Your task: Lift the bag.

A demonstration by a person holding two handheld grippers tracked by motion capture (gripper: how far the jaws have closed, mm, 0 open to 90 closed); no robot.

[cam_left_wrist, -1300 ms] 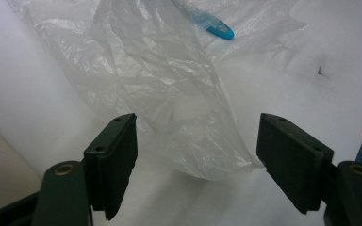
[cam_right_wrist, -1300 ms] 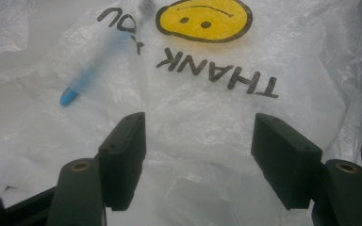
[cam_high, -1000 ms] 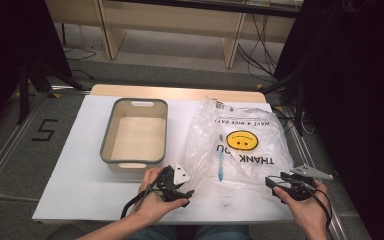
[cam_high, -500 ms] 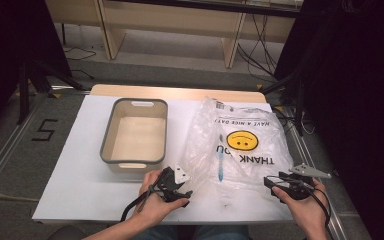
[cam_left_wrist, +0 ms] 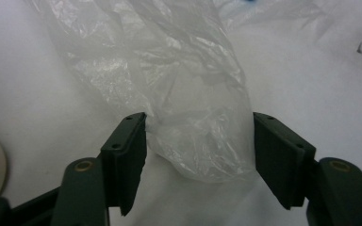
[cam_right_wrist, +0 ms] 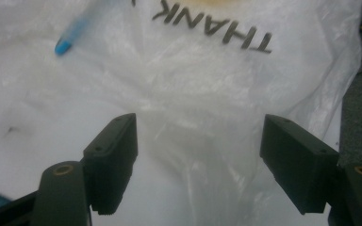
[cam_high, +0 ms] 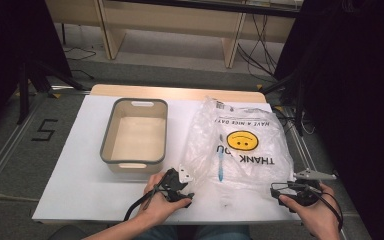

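We see lab or recording room, not home. White table (cam_high: pixel 80 170) stands on grey floor (cam_high: pixel 10 145) with black tape figure "5" (cam_high: pixel 44 130) at left. Far side: pale wooden bench legs (cam_high: pixel 107 30), loose cables (cam_high: pixel 252 55) trailing beneath. Black curtains (cam_high: pixel 360 75) close off left and right.

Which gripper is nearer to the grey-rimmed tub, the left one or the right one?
Left. The left gripper sits just below the grey-rimmed tub, at its near right corner. The right gripper is far across the plastic bag, by the table's right edge.
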